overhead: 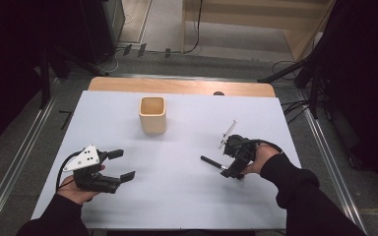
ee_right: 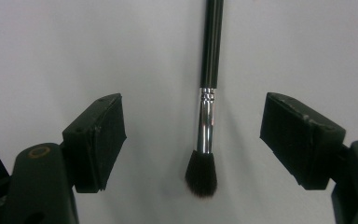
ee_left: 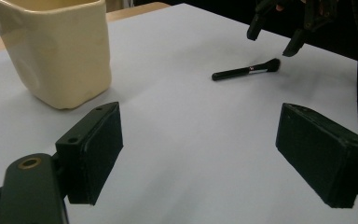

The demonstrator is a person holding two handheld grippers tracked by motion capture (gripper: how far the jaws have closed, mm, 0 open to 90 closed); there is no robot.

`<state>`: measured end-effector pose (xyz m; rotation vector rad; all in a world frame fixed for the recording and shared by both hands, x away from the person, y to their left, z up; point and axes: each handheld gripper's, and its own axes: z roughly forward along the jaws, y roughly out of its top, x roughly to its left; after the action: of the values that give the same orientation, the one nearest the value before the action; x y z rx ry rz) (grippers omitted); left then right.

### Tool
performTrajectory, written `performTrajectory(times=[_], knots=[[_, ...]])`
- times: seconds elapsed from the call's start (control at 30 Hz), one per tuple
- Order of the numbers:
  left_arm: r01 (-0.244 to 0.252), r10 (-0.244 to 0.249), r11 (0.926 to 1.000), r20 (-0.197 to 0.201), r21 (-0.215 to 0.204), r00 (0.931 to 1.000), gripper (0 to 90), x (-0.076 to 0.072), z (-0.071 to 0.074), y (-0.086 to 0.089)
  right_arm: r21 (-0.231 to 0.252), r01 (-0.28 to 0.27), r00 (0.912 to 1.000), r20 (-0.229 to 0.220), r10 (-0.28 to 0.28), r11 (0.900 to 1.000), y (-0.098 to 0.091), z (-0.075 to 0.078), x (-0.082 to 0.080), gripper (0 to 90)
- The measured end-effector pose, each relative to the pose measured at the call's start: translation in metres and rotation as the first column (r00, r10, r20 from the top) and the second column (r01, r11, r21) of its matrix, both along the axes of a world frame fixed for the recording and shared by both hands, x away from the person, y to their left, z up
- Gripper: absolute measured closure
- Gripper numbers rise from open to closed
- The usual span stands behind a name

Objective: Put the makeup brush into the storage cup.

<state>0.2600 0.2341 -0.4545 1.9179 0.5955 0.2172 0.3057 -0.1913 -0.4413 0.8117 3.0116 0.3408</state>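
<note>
A black makeup brush (overhead: 210,162) with a silver ferrule lies flat on the white table at the right. In the right gripper view the brush (ee_right: 210,46) runs up the middle, bristles nearest me. My right gripper (ee_right: 198,140) hovers over it, open, with a jaw on each side of the ferrule and neither pad touching it. In the high view the right gripper (overhead: 229,169) points down at the brush's bristle end. My left gripper (overhead: 122,164) is open at the front left with nothing between its fingers. It looks across the table at the brush (ee_left: 242,71).
A cream square cup (overhead: 152,114) stands upright in the middle back of the table; the cup (ee_left: 60,51) is close on the left in the left gripper view. A thin white stick-like thing (overhead: 228,132) lies just beyond the right gripper. The table's far wooden edge (overhead: 177,86) borders the floor.
</note>
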Motion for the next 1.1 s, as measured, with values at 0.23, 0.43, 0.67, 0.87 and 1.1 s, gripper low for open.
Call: performTrajectory(times=[0.23, 0.43, 0.67, 0.87, 1.1], knots=[[-0.002, 0.002, 1.0, -0.001, -0.002, 1.0, 15.3, 0.0, 0.0, 0.0, -0.007, -0.001, 1.0, 0.006, 0.001, 1.0, 0.0, -0.006, 0.0, 24.7], [0.007, -0.007, 1.0, -0.003, 0.005, 1.0, 15.3, 0.0, -0.001, -0.002, -0.018, 0.007, 1.0, -0.003, -0.007, 0.9998, -0.001, -0.019, 0.0, 24.9], [0.004, -0.004, 1.0, -0.005, 0.002, 1.0, 15.3, 0.0, -0.001, -0.002, -0.025, 0.005, 0.9999, -0.009, -0.006, 0.9997, 0.001, -0.03, -0.001, 25.1], [0.005, -0.005, 1.0, -0.006, 0.0, 1.0, 15.3, 0.0, -0.001, -0.002, -0.024, 0.007, 0.9998, -0.016, -0.008, 0.9997, 0.001, -0.036, -0.001, 25.2], [0.006, -0.006, 1.0, -0.006, -0.001, 1.0, 15.3, 0.0, -0.001, -0.002, -0.058, 0.012, 0.9997, -0.02, -0.013, 0.9983, 0.001, -0.045, 0.0, 26.6]])
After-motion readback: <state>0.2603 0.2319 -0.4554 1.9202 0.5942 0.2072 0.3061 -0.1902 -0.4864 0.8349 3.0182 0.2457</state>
